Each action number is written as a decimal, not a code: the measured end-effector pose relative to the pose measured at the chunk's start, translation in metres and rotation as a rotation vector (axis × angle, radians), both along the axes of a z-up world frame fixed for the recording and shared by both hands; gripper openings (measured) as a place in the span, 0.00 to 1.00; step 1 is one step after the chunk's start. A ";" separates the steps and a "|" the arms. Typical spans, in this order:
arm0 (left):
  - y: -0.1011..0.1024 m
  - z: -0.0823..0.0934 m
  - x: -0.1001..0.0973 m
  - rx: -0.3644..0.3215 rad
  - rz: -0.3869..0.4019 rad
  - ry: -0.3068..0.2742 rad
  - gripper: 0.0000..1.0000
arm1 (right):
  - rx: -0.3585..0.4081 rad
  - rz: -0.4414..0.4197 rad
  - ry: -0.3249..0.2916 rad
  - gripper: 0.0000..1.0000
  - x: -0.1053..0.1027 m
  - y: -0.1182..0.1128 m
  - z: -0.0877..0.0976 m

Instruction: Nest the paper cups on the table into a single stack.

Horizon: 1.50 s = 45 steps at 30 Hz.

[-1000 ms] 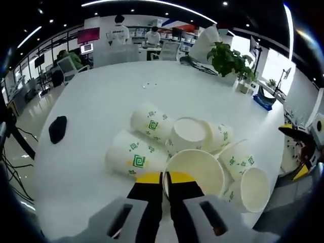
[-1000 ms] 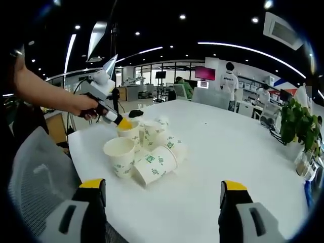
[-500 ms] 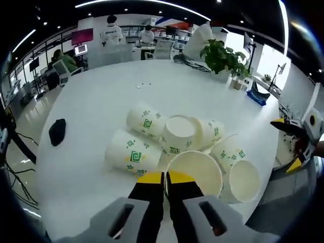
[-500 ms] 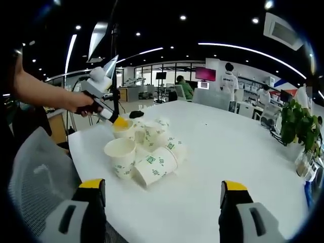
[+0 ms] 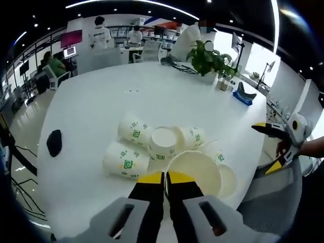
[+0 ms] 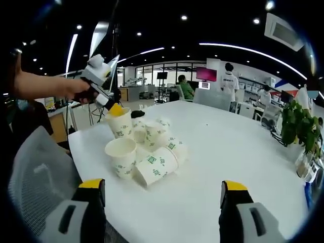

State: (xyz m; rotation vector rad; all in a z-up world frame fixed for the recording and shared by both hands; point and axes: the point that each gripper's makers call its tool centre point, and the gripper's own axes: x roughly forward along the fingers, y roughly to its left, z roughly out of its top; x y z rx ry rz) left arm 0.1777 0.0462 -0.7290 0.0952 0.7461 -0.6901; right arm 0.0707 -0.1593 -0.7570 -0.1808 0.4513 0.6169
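A person's hand (image 6: 76,91) holds the left gripper (image 6: 116,108), jaws pinched on the rim of a paper cup (image 6: 120,124) lifted above the pile of cups (image 6: 152,147) (one upright, others tipped over) near the white table's (image 6: 228,152) edge. The right gripper (image 6: 162,190), jaws spread wide and empty, hangs well apart from the pile.
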 end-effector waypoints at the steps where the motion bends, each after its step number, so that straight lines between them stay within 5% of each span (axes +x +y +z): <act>1: -0.002 0.005 0.000 -0.002 -0.007 -0.006 0.00 | 0.000 0.000 -0.001 0.96 0.000 0.000 0.000; 12: -0.021 0.033 -0.011 -0.008 -0.084 -0.014 0.00 | -0.002 0.000 -0.001 0.96 0.001 -0.003 -0.003; 45: -0.058 0.024 -0.034 -0.032 -0.223 0.060 0.00 | -0.004 0.015 0.010 0.94 -0.001 0.001 -0.004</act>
